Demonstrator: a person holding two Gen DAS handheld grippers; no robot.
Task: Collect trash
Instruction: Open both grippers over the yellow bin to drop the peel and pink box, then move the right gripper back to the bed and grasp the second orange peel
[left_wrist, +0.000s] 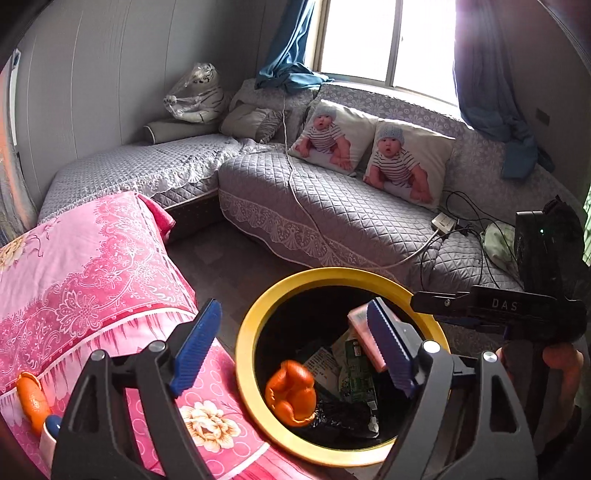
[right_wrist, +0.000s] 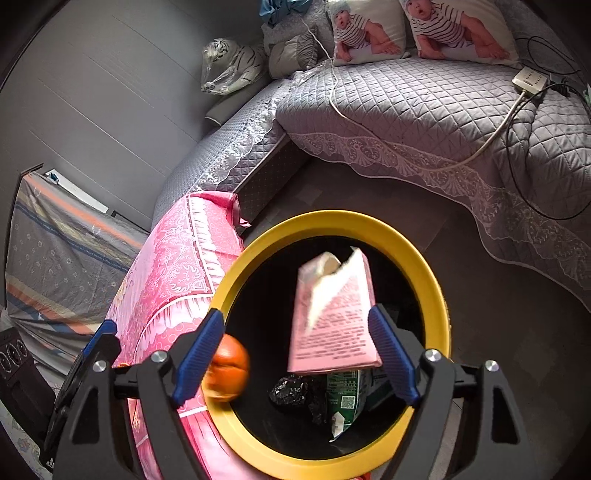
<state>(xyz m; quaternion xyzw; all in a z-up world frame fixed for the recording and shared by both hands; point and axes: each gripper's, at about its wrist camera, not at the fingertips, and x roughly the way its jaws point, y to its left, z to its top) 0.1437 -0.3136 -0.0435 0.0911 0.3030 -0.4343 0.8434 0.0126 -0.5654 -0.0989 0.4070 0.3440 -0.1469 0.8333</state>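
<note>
The bin (right_wrist: 334, 223), yellow-rimmed with a black inside, is my reference point. In the right wrist view, a pink packet (right_wrist: 334, 317) with a torn top sits over the bin mouth between the blue pads of my right gripper (right_wrist: 295, 350); its jaws stand wide and neither pad presses on it. An orange peel (right_wrist: 227, 373), blurred, is at the bin's left rim, just beside the left pad. Deeper in the bin I see a green wrapper (right_wrist: 345, 398) and crumpled black material (right_wrist: 291, 393).

In the left wrist view, my left gripper (left_wrist: 291, 350) also stands open with nothing between its pads; the orange peel (left_wrist: 291, 393) is inside the bin (left_wrist: 332, 275) over green and white wrappers. Left of the bin lies a pink floral cloth (left_wrist: 92, 269), with a second peel (left_wrist: 33, 400) at its near edge. Beyond the bin runs a grey quilted sofa (left_wrist: 332, 199).
</note>
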